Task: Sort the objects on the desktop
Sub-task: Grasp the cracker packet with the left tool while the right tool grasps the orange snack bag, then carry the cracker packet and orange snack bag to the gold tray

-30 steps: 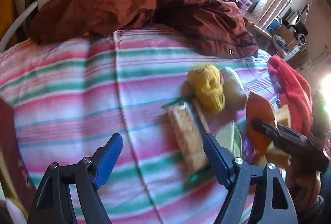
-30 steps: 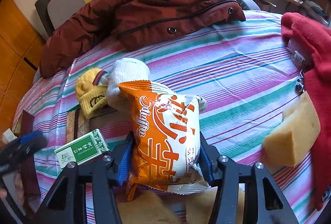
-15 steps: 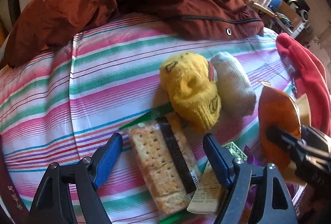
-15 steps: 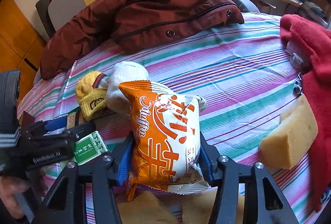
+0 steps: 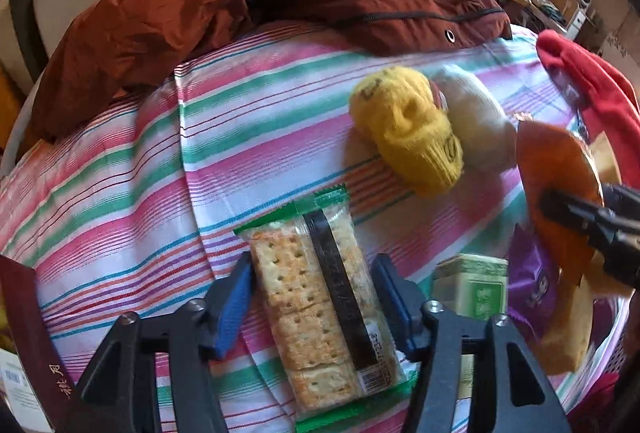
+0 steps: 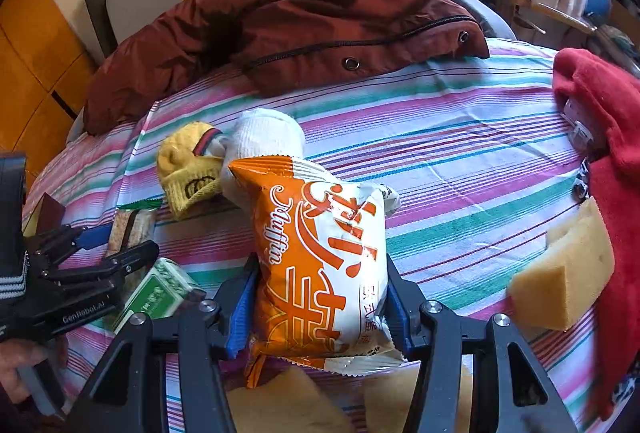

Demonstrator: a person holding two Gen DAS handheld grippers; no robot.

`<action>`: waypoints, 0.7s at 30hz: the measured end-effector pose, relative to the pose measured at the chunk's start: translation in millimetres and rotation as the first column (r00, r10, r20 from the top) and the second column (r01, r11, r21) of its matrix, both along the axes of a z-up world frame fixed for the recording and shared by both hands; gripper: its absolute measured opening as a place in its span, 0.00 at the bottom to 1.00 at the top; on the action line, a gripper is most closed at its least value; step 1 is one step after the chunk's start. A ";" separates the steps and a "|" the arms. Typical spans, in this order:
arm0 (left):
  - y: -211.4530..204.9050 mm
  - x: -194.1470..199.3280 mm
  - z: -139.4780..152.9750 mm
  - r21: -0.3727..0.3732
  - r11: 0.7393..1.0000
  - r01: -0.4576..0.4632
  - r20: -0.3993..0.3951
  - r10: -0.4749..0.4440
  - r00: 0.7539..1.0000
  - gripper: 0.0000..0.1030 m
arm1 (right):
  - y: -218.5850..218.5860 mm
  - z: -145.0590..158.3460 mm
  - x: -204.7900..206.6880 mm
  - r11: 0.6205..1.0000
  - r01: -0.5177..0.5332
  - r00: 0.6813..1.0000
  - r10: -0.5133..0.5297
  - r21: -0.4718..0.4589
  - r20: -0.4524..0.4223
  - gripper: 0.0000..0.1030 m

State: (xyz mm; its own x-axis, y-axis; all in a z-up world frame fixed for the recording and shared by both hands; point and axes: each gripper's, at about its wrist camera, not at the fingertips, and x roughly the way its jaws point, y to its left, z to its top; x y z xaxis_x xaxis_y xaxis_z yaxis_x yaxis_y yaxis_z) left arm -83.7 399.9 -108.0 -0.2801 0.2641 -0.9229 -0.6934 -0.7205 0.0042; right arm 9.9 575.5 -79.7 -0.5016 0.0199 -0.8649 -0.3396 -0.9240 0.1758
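Crackers [image 5: 320,317] in a clear, green-edged wrapper lie flat on the striped cloth [image 5: 120,193], right between the blue pads of the left gripper [image 5: 314,299]. Its jaws have just been closing; both pads sit close at the pack's long sides, but whether they press it yet I cannot tell, left pad looks just off the wrapper. Right gripper [image 6: 318,297] is clamped on the muffin bag [image 6: 320,265], orange and white, held upright, pads pressing both sides low on the bag. In the left view the same bag shows edge-on at far right, pinched by the black fingers of the other tool. Yellow sock [image 5: 408,129] is balled up beyond the crackers, touching the white sock [image 5: 476,125] beside it; in the right view both sit just behind the bag. Green box [image 5: 472,285] lies just right of the crackers, near the left gripper's right finger. Purple packet [image 5: 532,281] is next to the box, partly hidden by the bag. Sponge [image 6: 564,269], yellow, sits at the right of the cloth against the red cloth [image 6: 600,121]. More yellow sponge shows under the right gripper, partly hidden. Brown jacket [image 6: 300,17] is heaped along the far edge of the table. Dark red box [image 5: 24,333] is at the lower left edge of the left view. A hand [image 6: 18,369] holds the left gripper's handle, seen at lower left in the right view.
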 end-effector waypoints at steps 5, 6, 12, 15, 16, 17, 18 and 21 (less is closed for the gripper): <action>-9.8 2.9 0.7 0.026 1.000 -0.010 -0.011 0.010 1.000 0.62 | 2.3 -1.9 0.2 1.000 0.011 1.000 -0.011 0.000 0.004 0.54; -11.5 4.8 1.2 0.024 1.000 -0.011 -0.023 0.012 1.000 0.59 | 2.1 -1.9 0.6 1.000 0.010 1.000 -0.010 0.001 0.004 0.54; -33.0 13.4 7.8 0.054 0.998 -0.037 -0.071 0.041 0.997 0.46 | 2.7 4.3 1.7 1.000 0.011 0.999 -0.011 0.002 -0.040 0.54; -42.3 21.3 11.8 0.086 0.995 -0.055 -0.072 0.061 0.996 0.46 | 1.2 12.9 3.9 1.000 -0.004 0.996 0.003 -0.009 -0.095 0.54; -48.8 25.0 15.9 0.095 0.994 -0.062 -0.079 0.069 0.994 0.46 | 0.2 14.8 4.4 1.000 -0.010 0.994 0.009 -0.011 -0.107 0.54; -49.3 23.8 19.7 0.106 0.993 -0.061 -0.082 0.070 0.994 0.46 | -0.8 16.1 4.6 1.000 -0.015 0.993 0.013 -0.012 -0.114 0.54; -54.1 27.0 24.9 0.118 0.991 -0.061 -0.085 0.071 0.994 0.46 | -2.4 17.1 4.5 1.000 -0.019 0.993 0.018 -0.014 -0.119 0.54; -64.9 36.9 42.7 0.155 0.985 -0.072 -0.109 0.090 0.990 0.46 | -7.9 19.6 3.5 0.999 -0.040 0.991 0.039 -0.009 -0.131 0.54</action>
State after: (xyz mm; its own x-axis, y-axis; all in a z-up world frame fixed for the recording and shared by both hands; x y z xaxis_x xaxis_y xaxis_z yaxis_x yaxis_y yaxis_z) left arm -46.8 335.0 -65.3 -0.4082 0.3699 -0.8346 -0.6341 -0.7726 -0.0323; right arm 13.4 567.7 -60.1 -0.6103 -0.0121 -0.7921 -0.2763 -0.9339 0.2271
